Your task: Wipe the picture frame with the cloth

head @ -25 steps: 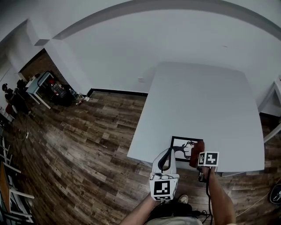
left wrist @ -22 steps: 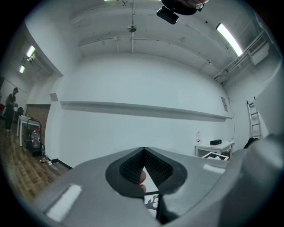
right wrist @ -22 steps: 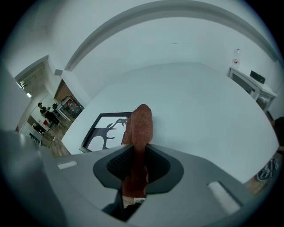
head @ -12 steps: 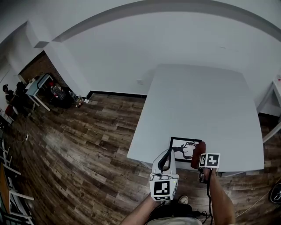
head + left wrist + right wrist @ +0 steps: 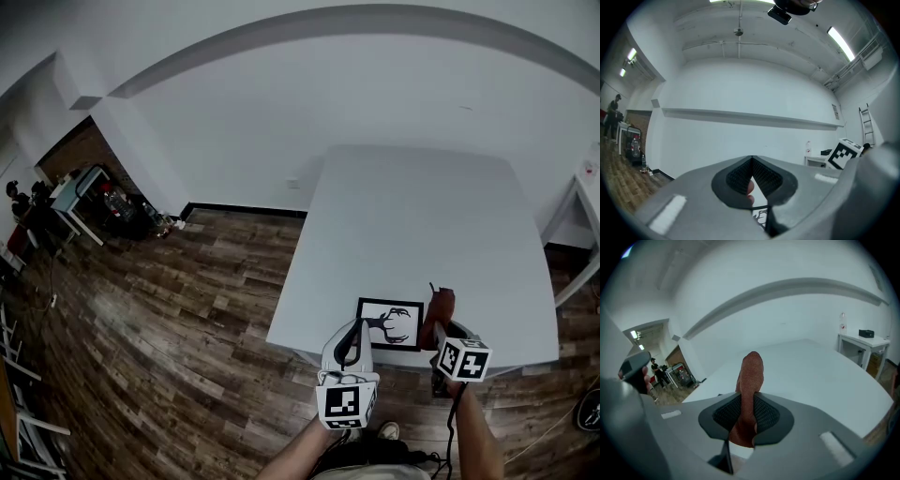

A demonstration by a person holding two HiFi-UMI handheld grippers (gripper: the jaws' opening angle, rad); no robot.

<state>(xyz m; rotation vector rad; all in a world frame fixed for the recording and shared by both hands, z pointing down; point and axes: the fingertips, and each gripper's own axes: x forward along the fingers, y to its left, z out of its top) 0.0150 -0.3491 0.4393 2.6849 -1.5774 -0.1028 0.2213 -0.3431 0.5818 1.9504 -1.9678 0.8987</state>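
Cloth, a reddish-brown strip, is pinched between the jaws of the right gripper and stands up past their tips. The left gripper has its jaws closed tip to tip and grips nothing; a corner of the artwork shows through the gap under them.

Outward from there, the picture frame lies flat on the white desk, close to the near edge. Its longer side runs left to right along that edge. It sits between the two grippers, just ahead of the left jaws and just to the left of the cloth. I cannot tell whether the cloth touches its right border.

The right gripper is best placed, and the wipe probably calls for a leftward sweep across the frame.
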